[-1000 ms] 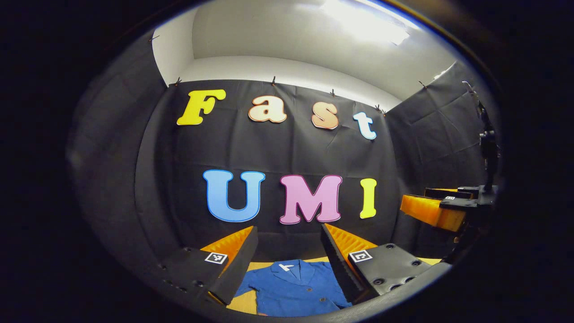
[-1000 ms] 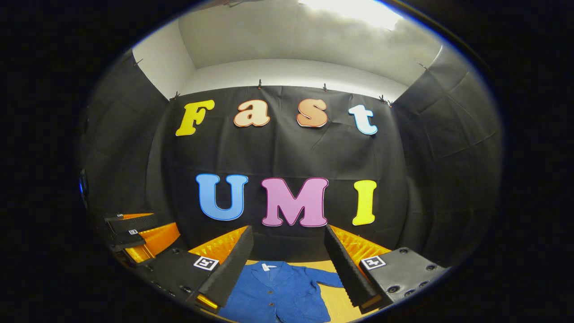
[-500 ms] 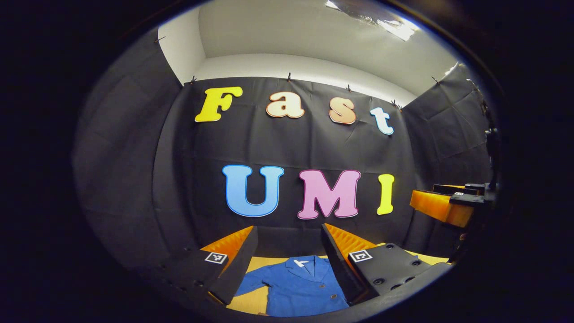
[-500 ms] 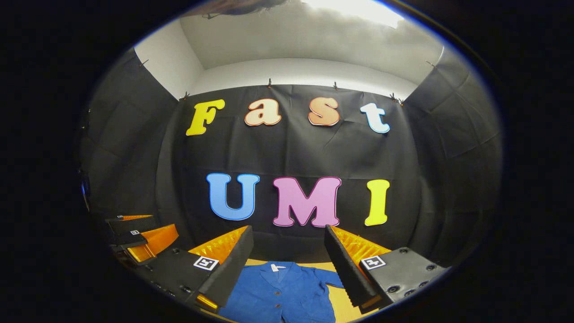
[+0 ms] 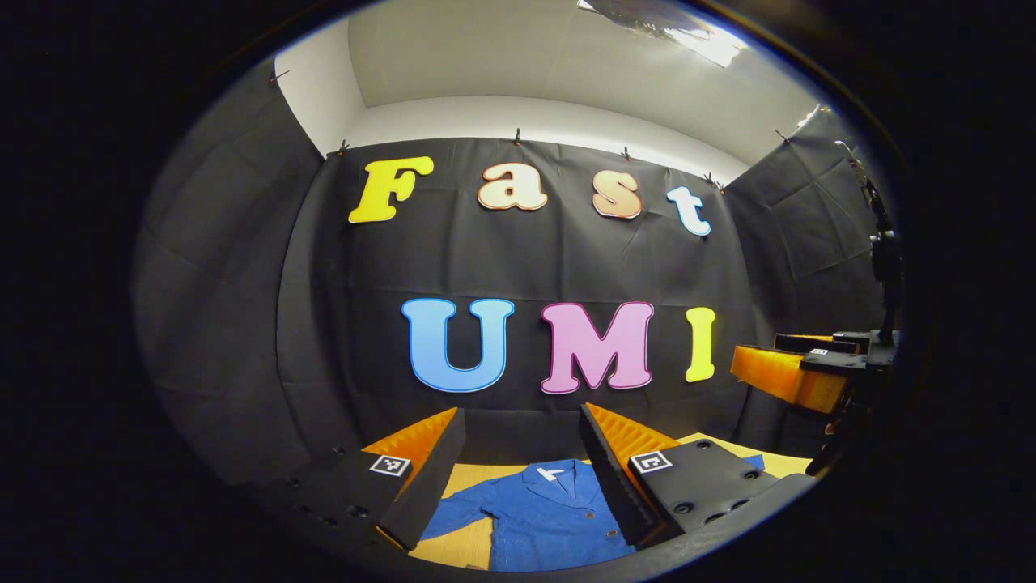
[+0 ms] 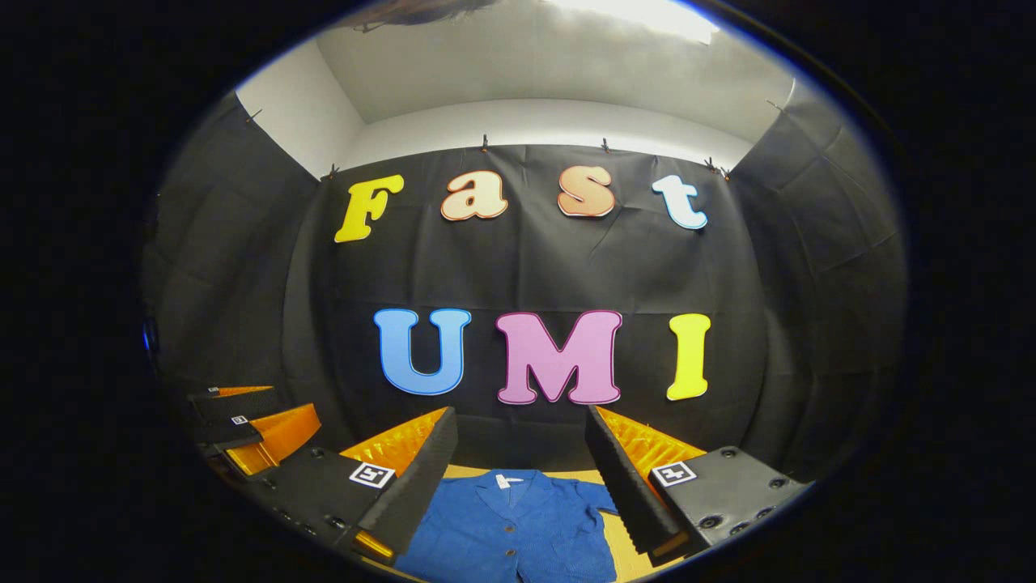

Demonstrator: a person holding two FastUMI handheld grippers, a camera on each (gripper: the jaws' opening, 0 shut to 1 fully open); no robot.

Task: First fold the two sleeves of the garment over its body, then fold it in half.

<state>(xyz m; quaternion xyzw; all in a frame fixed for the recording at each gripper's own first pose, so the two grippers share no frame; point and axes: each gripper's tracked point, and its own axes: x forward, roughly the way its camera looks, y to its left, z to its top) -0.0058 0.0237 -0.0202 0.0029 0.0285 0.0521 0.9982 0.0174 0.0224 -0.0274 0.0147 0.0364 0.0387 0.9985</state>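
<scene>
Jacket sits flat on the yellow table, slid slightly in my left gripper view since a second ago, so I am merely drifting overhead. Left gripper hangs with jaws spread wide, empty; right gripper likewise. Both sleeves remain unfolded; I judge nothing is started.

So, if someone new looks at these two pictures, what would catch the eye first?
Probably the blue jacket, lying flat and unfolded on the yellow table, collar toward the back wall, one sleeve spread out to the side. Next, the open left tongs held above it in the left gripper view, and the open right tongs above the same jacket in the right gripper view.
</scene>
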